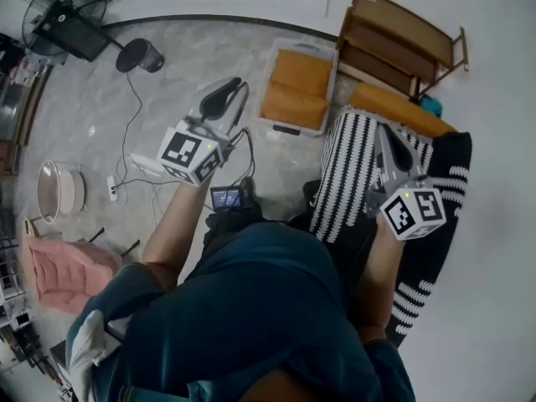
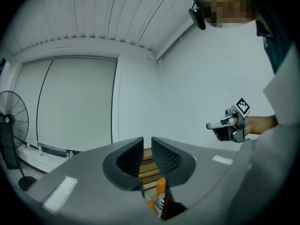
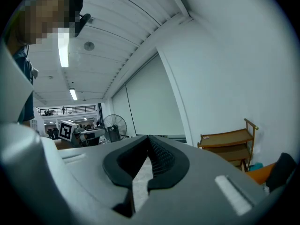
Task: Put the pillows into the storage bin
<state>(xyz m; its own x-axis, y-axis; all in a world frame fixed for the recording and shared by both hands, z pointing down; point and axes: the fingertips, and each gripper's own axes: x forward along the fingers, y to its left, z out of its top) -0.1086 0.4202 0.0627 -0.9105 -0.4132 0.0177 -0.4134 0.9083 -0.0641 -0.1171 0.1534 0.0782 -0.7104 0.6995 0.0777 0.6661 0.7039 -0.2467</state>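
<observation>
The right hand-held gripper (image 1: 388,137) is pressed shut, its tips meeting, with a sliver of pale fabric (image 3: 139,182) caught low between the jaws in the right gripper view. In the head view it lies across the top of a black-and-white striped pillow (image 1: 347,174), which spreads beneath it and falls away on its outer side into a darker striped part. It is pinching that pillow's cover.

The left hand-held gripper (image 1: 235,85) has its jaws a narrow slit apart with nothing between them. It is held level over the floor (image 1: 167,90), well clear of the striped pillow.

Between the two hand-held grippers and a little ahead of both stands the storage bin (image 1: 306,43), a pale open box on the floor. Two orange pillows (image 1: 297,86) already lie inside it. Just beyond the right hand-held gripper, touching the far edge of the striped pillow, a further orange pillow (image 1: 402,109) lies outside the bin. Behind that stands a wooden shelf (image 1: 394,32) against the wall. Far off past the left hand-held gripper, a standing fan (image 1: 67,11) occupies the corner.
</observation>
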